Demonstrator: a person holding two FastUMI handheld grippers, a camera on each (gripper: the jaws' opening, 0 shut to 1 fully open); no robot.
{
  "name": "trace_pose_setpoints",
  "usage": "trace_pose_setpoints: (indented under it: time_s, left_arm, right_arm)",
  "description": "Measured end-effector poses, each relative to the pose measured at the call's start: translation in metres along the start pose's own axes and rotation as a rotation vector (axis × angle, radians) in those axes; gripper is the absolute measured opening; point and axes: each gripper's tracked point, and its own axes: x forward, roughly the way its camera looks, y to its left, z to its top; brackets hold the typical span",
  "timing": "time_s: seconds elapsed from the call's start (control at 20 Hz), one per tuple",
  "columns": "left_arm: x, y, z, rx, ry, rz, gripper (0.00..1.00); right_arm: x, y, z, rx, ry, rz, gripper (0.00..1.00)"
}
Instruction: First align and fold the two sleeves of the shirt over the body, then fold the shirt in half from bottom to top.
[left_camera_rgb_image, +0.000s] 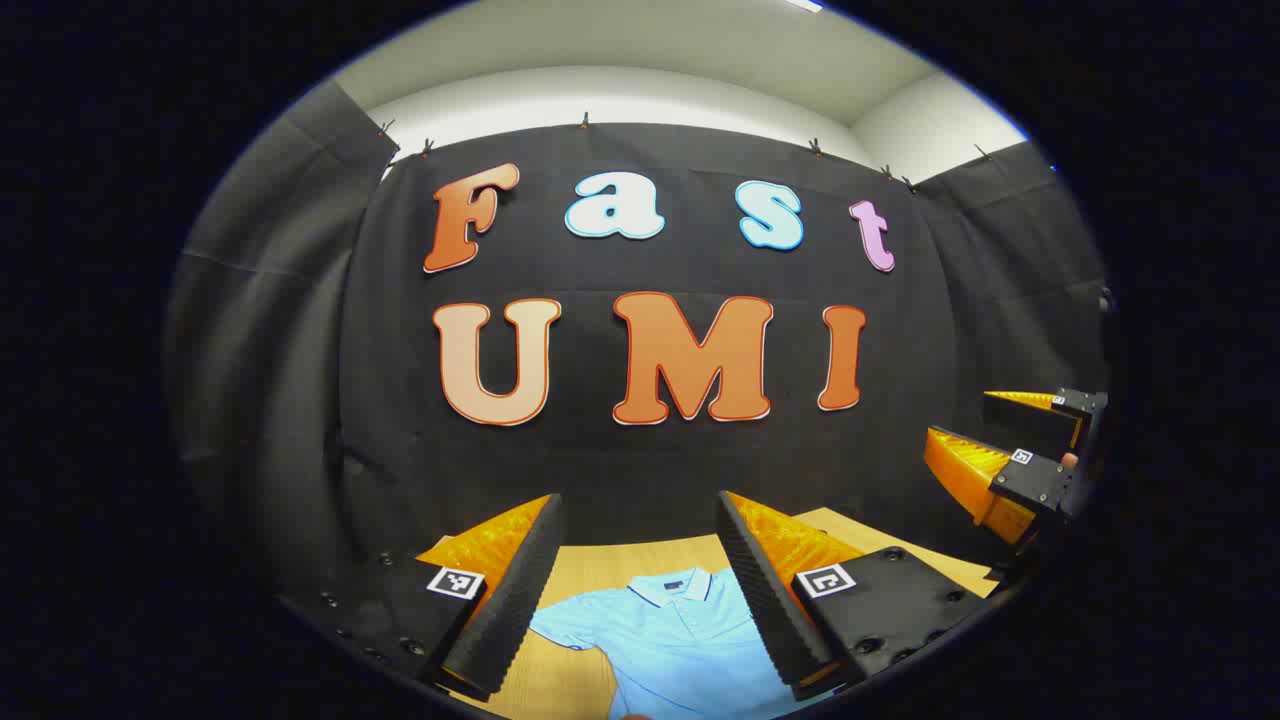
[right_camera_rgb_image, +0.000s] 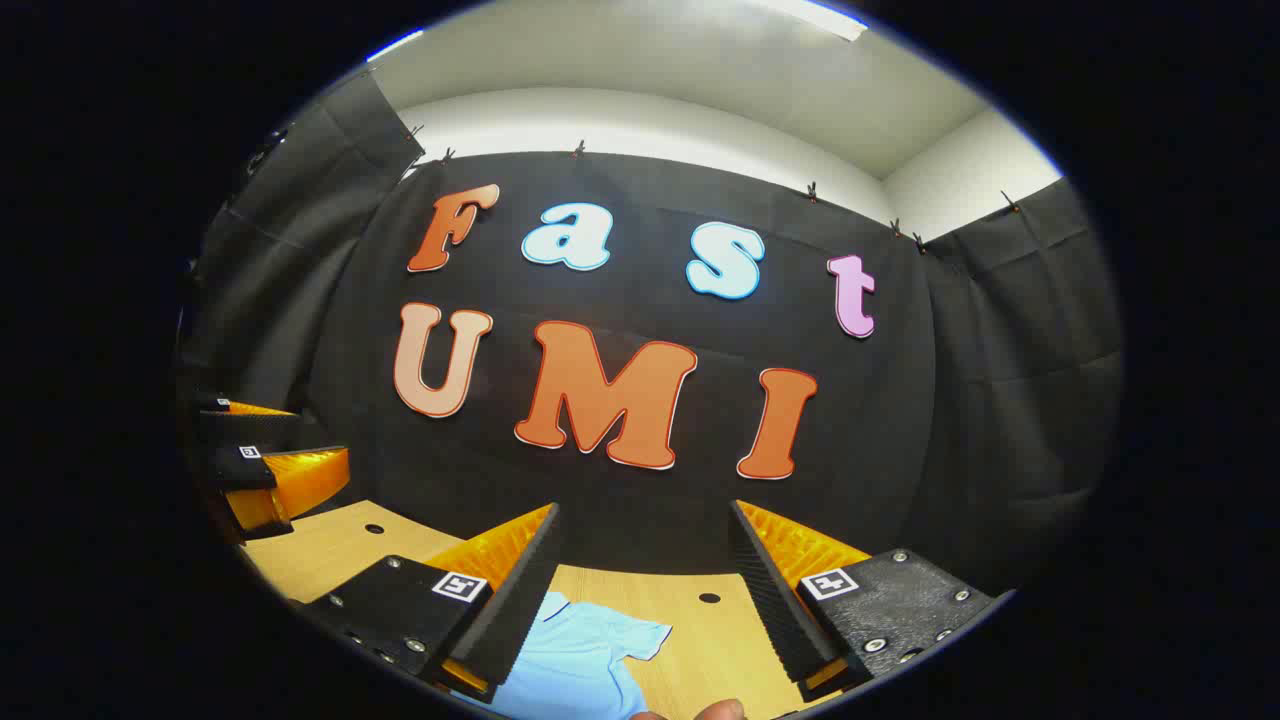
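Shirt (left_camera_rgb_image: 665, 630) flat on tabletop (right_camera_rgb_image: 330, 545), collar toward far edge. My left hand-held gripper (left_camera_rgb_image: 635, 560) raised above it, fingers wide apart, holding nothing. My right hand-held gripper (right_camera_rgb_image: 640, 570) likewise wide, empty, above shirt's sleeve (right_camera_rgb_image: 610, 635).

Both cameras ride high above the wooden surface (left_camera_rgb_image: 650, 560), tipped up toward the booth's back wall (left_camera_rgb_image: 650, 460), so the wall takes most of each picture and the surface shows as a low strip. The left gripper view faces the wall nearly square on and looks down on the blue shirt (left_camera_rgb_image: 680, 640) close below. The right gripper view is rolled a little and sits farther toward the shirt's (right_camera_rgb_image: 580, 660) sleeve side. Both share wall, surface and shirt.
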Motion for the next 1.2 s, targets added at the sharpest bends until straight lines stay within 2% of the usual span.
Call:
trace_pose_setpoints:
  time_s: [0.1,0.5,0.75,1.0,1.2]
  left_arm:
    - [0.002,-0.003,-0.002,-0.021,0.010,-0.012,0.98]
    - [0.018,-0.006,-0.005,0.003,0.020,0.092,0.98]
    - [0.028,-0.018,-0.006,0.013,0.026,0.105,0.98]
    - [0.031,-0.026,-0.010,0.012,0.032,0.124,0.98]
    - [0.032,-0.028,-0.022,0.012,0.059,0.155,0.98]
  right_arm:
    - [0.003,0.004,-0.004,0.027,0.008,0.017,0.98]
    - [0.033,-0.024,-0.026,0.113,0.054,0.046,0.98]
    - [0.048,-0.025,-0.032,0.110,0.042,0.082,0.98]
    - [0.069,-0.026,-0.057,0.123,0.087,0.128,0.98]
    - [0.084,-0.035,-0.079,0.140,0.125,0.129,0.98]
